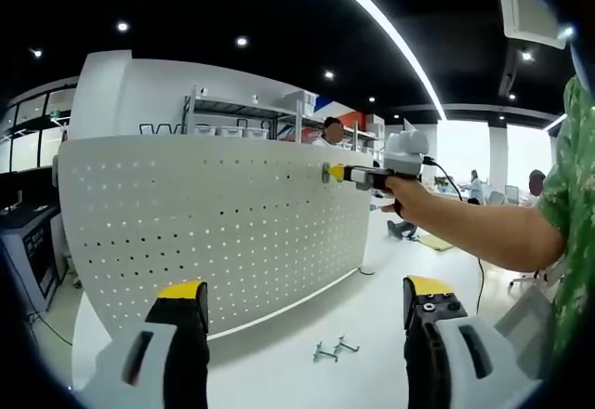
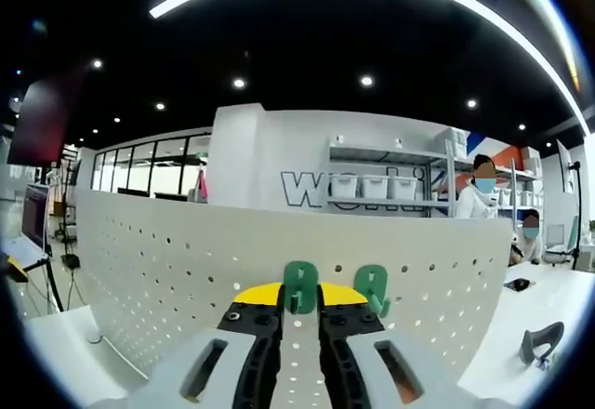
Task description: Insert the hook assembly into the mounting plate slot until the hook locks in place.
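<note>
Left gripper view looks across a white surface point(image 1: 390, 316) at a tall white pegboard point(image 1: 204, 223), the mounting plate, standing upright and curving away to the far right. This view's own left gripper point(image 1: 304, 302) sits low in the near foreground with its yellow-tipped jaws spread wide and nothing between them. On the surface just beyond and between those jaws lie two small metal hooks point(image 1: 333, 349), loose, side by side near the foot of the pegboard. Farther off, the right gripper point(image 1: 337, 173) reaches in from the right at the end of the person's bare forearm point(image 1: 483, 232), below a green patterned sleeve point(image 1: 576, 186); its yellow tip is up against the pegboard near the top right edge.

Right gripper view faces the pegboard point(image 2: 167, 270) close up. The right gripper point(image 2: 299, 309) has its jaws pressed nearly together on a green hook assembly point(image 2: 300, 286), pinching the left of its two upright green prongs; the second prong stands just to the right of the jaws. The assembly sits right at the perforated face, though whether it is seated in a slot I cannot tell. A dark tool point(image 2: 542, 342) lies on the surface at far right. Behind the board are shelving point(image 2: 390, 181) with white bins and two people.
</note>
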Motion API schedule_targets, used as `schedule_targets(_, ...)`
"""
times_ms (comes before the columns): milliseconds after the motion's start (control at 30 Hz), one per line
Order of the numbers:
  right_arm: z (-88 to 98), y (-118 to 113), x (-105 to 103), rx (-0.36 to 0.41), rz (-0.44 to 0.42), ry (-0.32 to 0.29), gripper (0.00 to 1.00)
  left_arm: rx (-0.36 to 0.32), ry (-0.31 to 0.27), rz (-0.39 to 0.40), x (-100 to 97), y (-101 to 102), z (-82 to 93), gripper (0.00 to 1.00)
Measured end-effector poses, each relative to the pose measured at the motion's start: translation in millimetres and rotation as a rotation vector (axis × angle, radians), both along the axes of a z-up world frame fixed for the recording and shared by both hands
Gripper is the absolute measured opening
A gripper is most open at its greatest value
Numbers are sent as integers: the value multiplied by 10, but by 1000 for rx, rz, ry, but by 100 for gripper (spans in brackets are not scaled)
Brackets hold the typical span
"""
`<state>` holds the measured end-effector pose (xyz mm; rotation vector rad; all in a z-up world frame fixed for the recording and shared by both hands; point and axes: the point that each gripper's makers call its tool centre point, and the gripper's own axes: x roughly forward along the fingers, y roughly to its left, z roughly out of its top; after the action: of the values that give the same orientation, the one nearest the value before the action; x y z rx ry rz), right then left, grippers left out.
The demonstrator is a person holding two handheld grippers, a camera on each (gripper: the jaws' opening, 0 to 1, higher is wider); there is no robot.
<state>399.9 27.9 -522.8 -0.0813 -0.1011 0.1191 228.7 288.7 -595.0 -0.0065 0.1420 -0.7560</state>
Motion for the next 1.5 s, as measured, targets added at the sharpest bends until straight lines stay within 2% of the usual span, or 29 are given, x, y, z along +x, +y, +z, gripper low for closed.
schedule_targets(333,69,9,-109,3,13,-15,20,2,-2,-5,-13,-32,4,89)
schedule_targets(867,45,71,-323,-1,37,-14,29,-2,-13,-17,-53,-73,40,88)
schedule_targets(1300,-135,131,-500,9,63,29,42,1,-16,-31,-136,-115,61,88)
schedule_targets(1500,-296,152,-586,10,84,72,44,9,-16,-37,-171,-136,58,88)
